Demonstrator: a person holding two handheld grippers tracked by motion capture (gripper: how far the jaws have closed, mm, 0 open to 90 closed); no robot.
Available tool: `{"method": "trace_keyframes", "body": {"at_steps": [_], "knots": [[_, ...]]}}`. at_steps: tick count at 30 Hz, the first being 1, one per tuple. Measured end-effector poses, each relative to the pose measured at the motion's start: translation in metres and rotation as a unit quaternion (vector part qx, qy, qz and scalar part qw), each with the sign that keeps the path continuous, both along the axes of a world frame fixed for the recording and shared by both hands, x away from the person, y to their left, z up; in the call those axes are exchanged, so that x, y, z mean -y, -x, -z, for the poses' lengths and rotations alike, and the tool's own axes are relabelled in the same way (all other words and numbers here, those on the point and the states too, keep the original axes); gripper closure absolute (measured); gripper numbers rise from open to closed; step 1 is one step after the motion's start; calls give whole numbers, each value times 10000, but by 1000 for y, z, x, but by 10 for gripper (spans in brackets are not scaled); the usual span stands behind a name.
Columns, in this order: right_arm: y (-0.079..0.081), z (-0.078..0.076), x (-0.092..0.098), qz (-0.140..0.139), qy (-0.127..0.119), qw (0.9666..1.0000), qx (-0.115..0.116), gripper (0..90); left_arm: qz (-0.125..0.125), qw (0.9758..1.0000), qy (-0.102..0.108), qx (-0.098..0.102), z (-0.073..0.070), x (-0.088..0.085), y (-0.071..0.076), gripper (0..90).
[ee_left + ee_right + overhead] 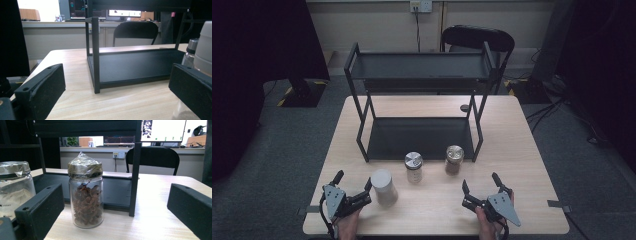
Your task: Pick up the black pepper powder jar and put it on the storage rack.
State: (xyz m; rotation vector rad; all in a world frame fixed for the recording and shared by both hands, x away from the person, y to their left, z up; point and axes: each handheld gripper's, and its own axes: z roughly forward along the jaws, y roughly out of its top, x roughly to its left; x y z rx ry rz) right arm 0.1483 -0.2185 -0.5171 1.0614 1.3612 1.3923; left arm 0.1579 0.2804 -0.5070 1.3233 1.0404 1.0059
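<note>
Three jars stand in a loose row on the worktop (pixel 522 150), in front of the lower shelf of the black two-tier rack (pixel 419 137). White canister (pixel 383 187) sits nearest the left gripper (pixel 354 182), just beside its inner jaw. Clear jar with powder (pixel 413 167) stands in the middle; jar of brown spice (pixel 454 159), its mouth wrapped in foil and film, is to the right, close to the rack's front right post. Right gripper (pixel 481 183) rests near the front edge, apart from every jar. Both grippers are released, jaws spread wide, nothing between them.

Risks, as judged from this layout:
- Left gripper's inner jaw lies so close to the white canister that a sideways sweep could knock it over or push it into the powder jar.
- Glass walls look smooth; an off-centre or low pinch could let a jar slip or tilt.
- Spice jar's wrapped top looks loose; gripping there could tear it or spill contents.
- Lifting toward the rack, a jar could strike the post or the upper shelf's edge.
</note>
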Motion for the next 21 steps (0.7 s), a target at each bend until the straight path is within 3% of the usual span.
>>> {"method": "trace_keyframes", "body": {"at_steps": [17,21], "knots": [[0,0,0,-1,-2,10000,1,0,10,9999,-40,94,-14,3,4,0],[0,0,0,0,-2,10000,-1,0,15,9999,51,122,-15,2,5,0]]}}
